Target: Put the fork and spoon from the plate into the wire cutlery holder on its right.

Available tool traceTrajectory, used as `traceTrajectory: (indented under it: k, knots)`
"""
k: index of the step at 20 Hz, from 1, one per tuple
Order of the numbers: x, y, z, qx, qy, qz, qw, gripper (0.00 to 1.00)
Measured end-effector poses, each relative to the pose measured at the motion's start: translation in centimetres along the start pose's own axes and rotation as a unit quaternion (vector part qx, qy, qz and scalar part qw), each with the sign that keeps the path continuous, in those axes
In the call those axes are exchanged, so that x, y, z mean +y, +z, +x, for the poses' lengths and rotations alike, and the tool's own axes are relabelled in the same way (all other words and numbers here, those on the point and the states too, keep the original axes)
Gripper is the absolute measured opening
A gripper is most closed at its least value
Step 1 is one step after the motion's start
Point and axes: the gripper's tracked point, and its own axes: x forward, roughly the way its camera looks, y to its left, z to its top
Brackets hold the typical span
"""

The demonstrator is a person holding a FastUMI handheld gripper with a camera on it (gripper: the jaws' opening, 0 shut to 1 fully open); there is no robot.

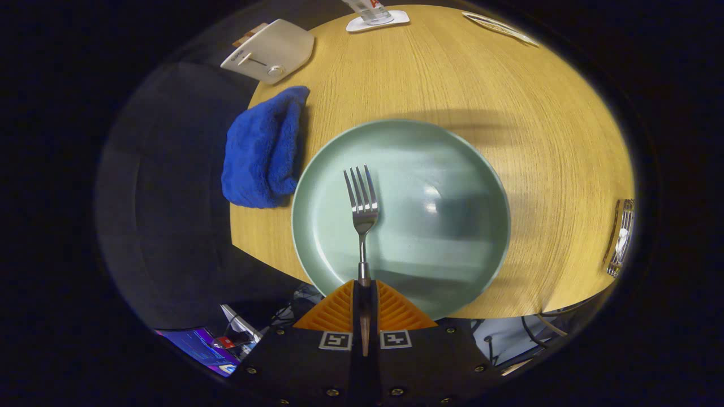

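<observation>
At bottom centre of the frame, the gripper (365, 294) has its two fingers closed on the fork (362, 217), one finger pressing each side of the handle. The handle runs back between the fingers, and its end shows in the narrow gap behind them. The neck and tines project straight ahead of the fingertips, tines pointing toward the top of the frame.

Just beyond the fingers, at centre frame, the fork head lies over the left half of the plate (452, 169). Whether the tines touch the plate surface cannot be told.

The plate sits on the table (441, 79), close to its near edge. Just left of the plate, a blue cloth (263, 152) lies bunched at the table's left edge, apart from the fork.

At far right of the frame, well apart from the plate, the holder (621, 237) stands near the table's right edge, with something pale inside that cannot be made out.

At upper left, a white device (271, 51) rests at the table's far corner. At top centre, a white coaster (396, 18) carries an object.
</observation>
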Motion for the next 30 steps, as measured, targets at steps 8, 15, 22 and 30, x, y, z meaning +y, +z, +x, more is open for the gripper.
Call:
traceTrajectory:
  k: [8,15,22,30]
  knots:
    - [-0.8,2.6,-6.5,-0.081,0.029,0.054,0.995,0.04]
    - [-4.0,2.7,-12.2,-0.147,0.039,0.116,0.982,0.04]
    - [-9.1,1.7,-16.7,-0.195,0.031,0.182,0.963,0.04]
    - [-17.5,-1.4,-20.9,-0.214,-0.01,0.248,0.945,0.04]
